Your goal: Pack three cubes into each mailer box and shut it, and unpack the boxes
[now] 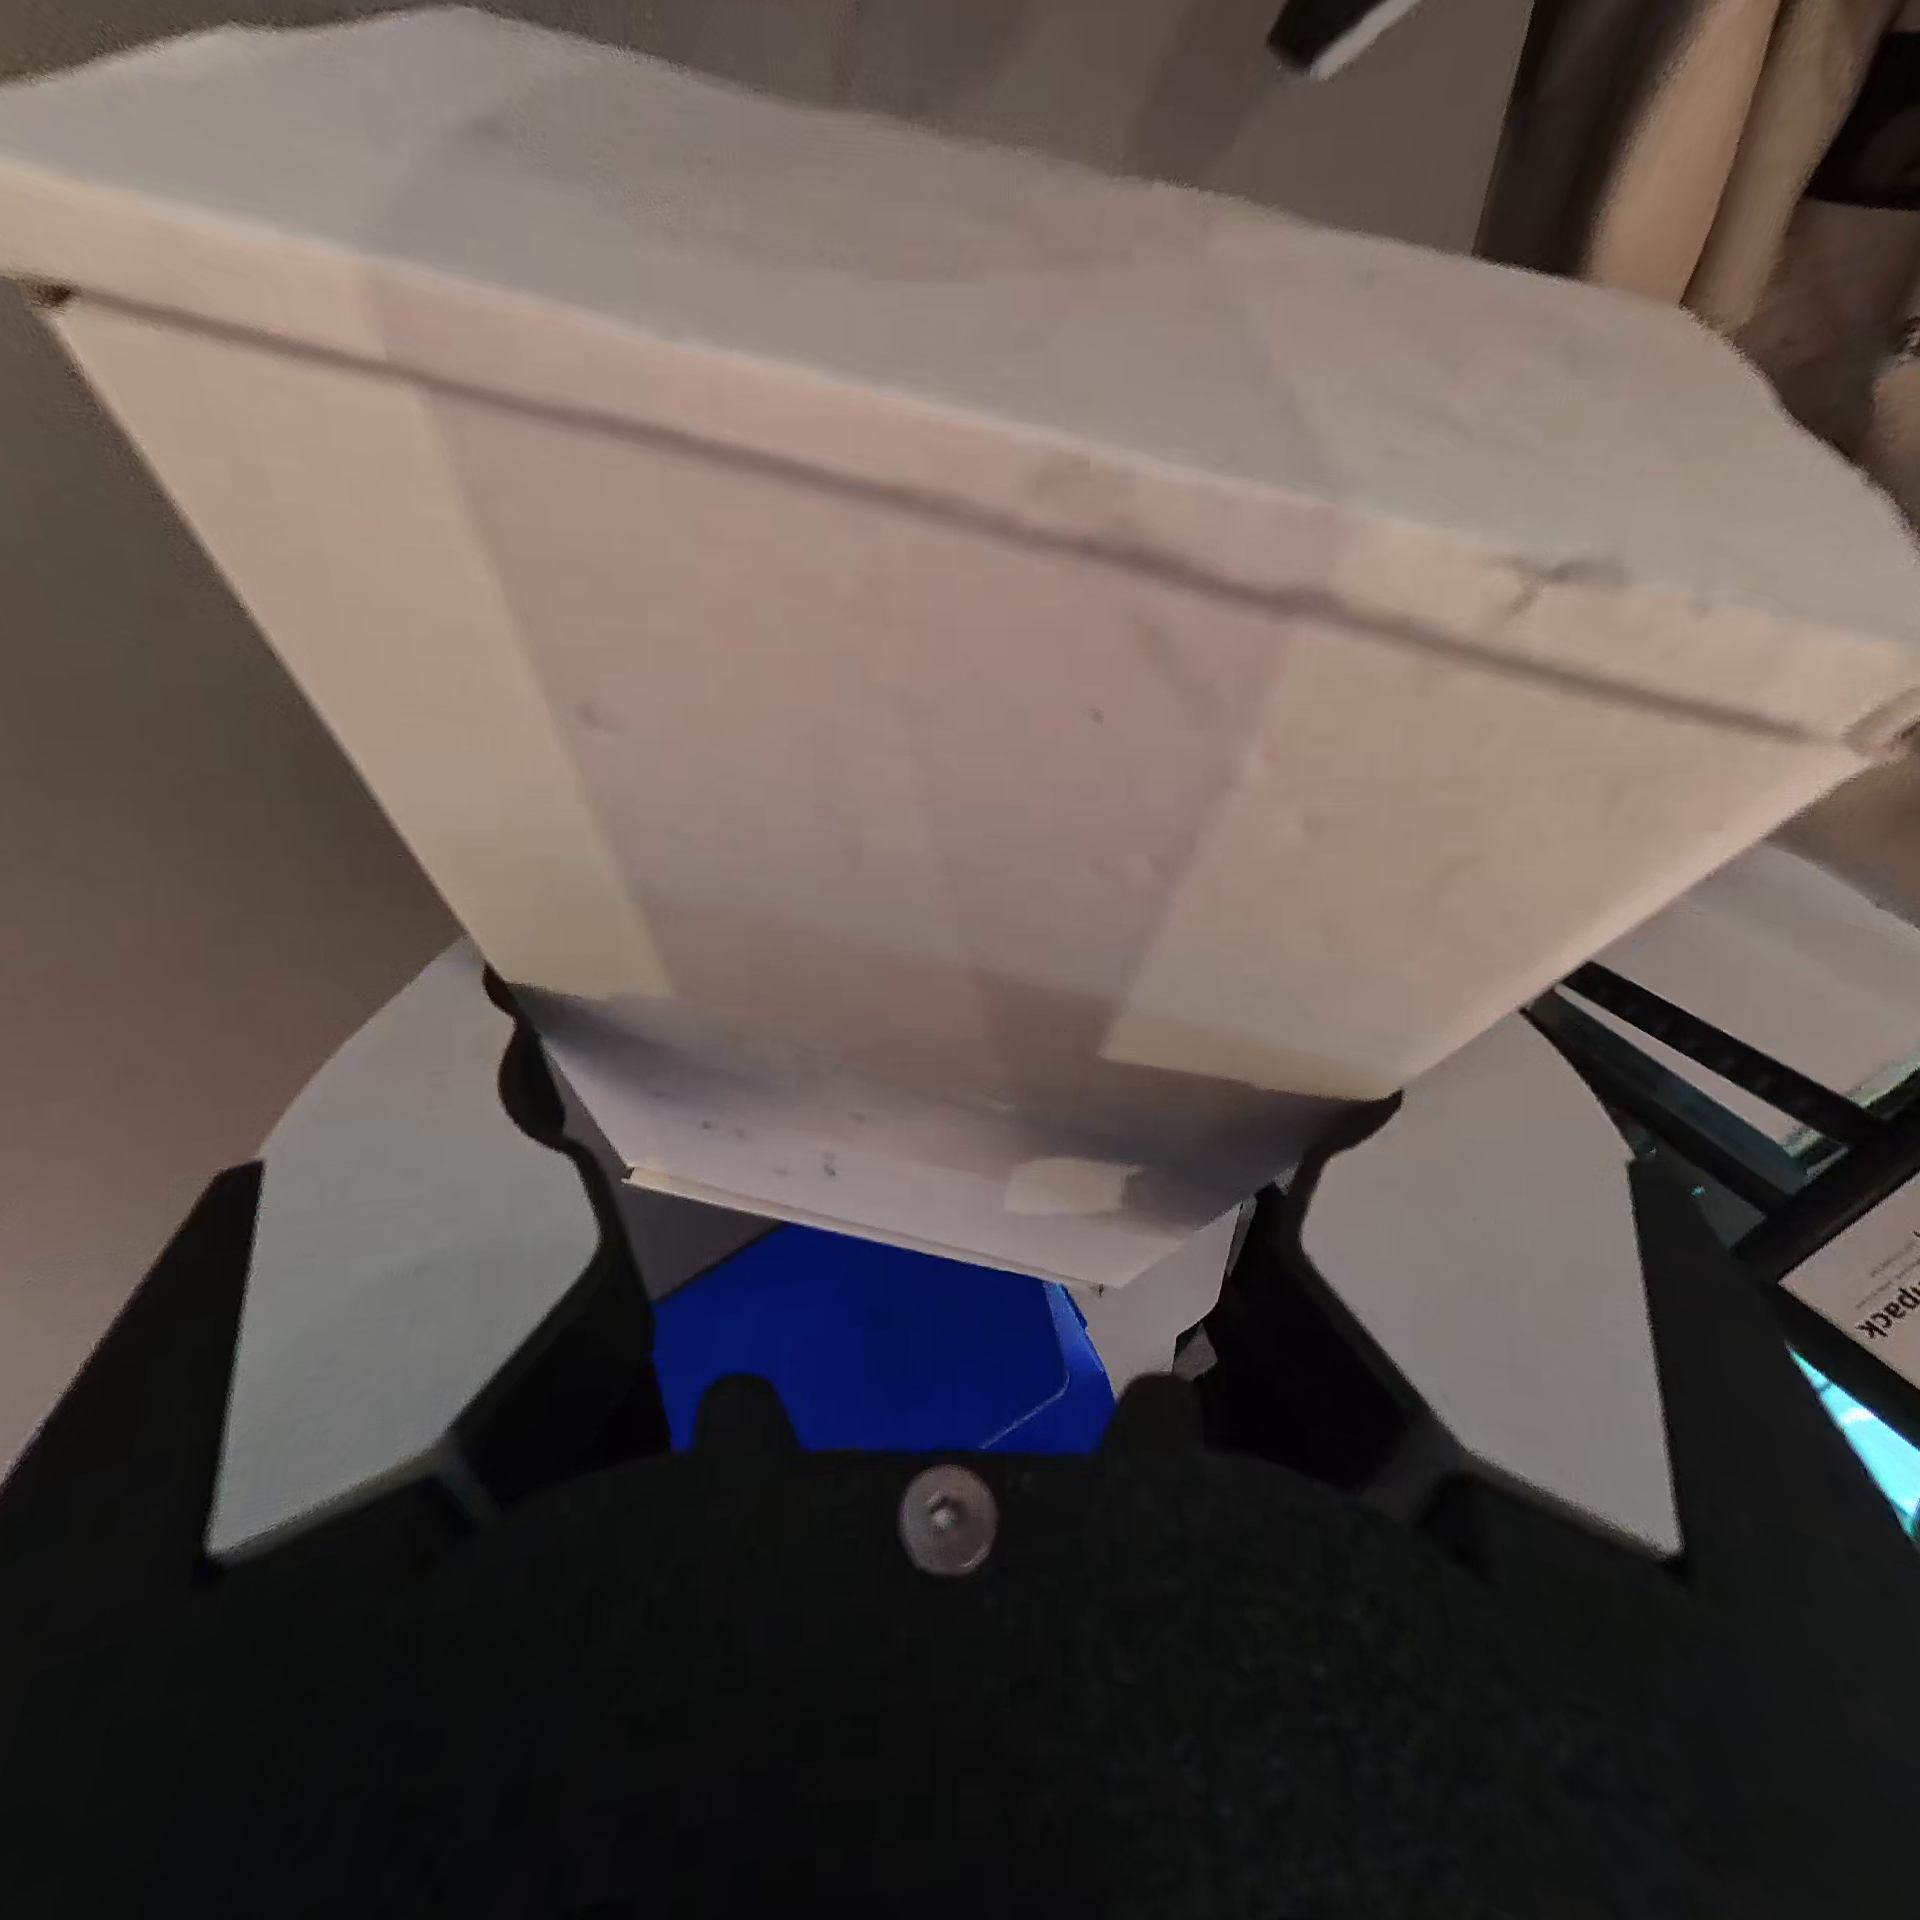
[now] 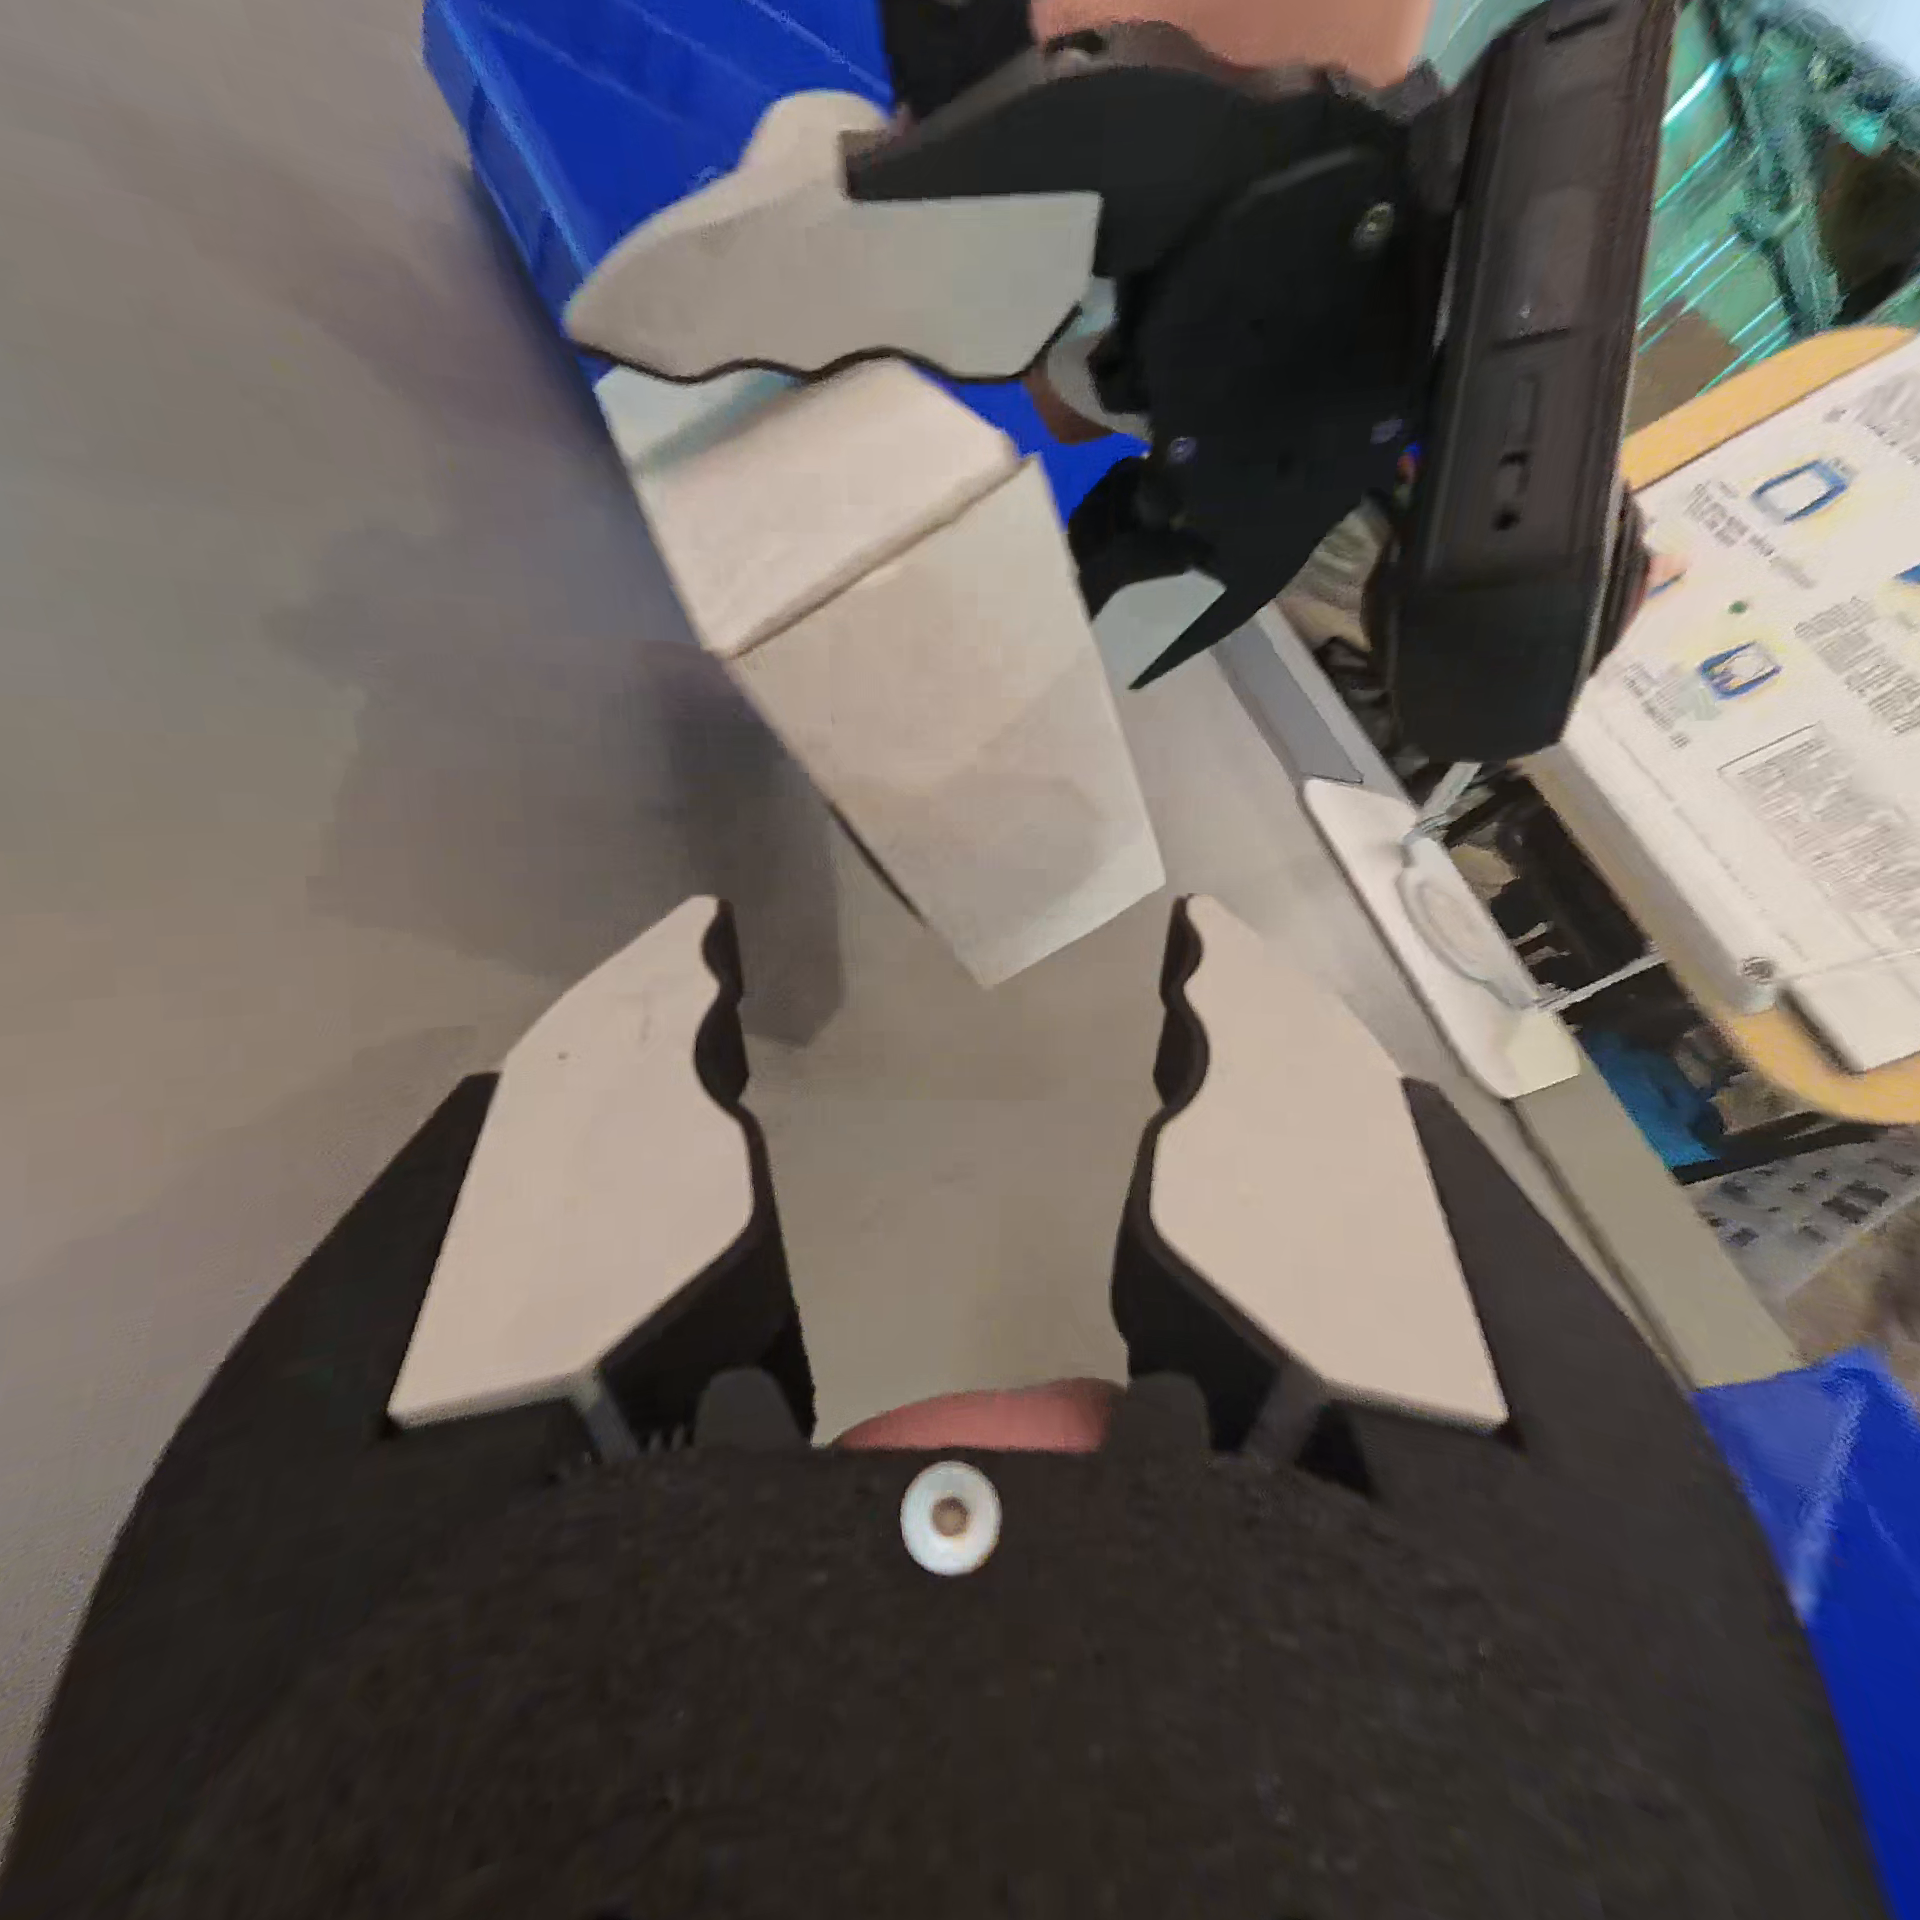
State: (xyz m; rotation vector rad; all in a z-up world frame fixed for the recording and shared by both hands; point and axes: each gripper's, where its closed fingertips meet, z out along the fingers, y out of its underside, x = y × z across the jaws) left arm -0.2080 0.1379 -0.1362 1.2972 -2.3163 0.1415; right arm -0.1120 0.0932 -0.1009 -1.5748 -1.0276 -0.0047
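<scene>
A white mailer box [image 1: 935, 623] with its lid down fills the left wrist view. My left gripper [image 1: 935, 1060] is shut on its near end and holds it up, tilted. In the right wrist view the same box [image 2: 914, 727] hangs above the grey table [image 2: 260, 623], gripped across its top end by the left gripper's fingers [image 2: 831, 281]. My right gripper [image 2: 951, 925] is open and empty, just below the box's lower corner and not touching it. No cubes are in view.
A blue bin [image 2: 623, 94] stands at the back of the table and shows under the box [image 1: 862, 1340]. Another blue bin edge [image 2: 1849, 1558] is at the near right. Printed sheets [image 2: 1787, 675] lie beyond the table's right edge, beside a white plastic clip [image 2: 1444, 914]. There is about 11 cm between the tips of the two grippers.
</scene>
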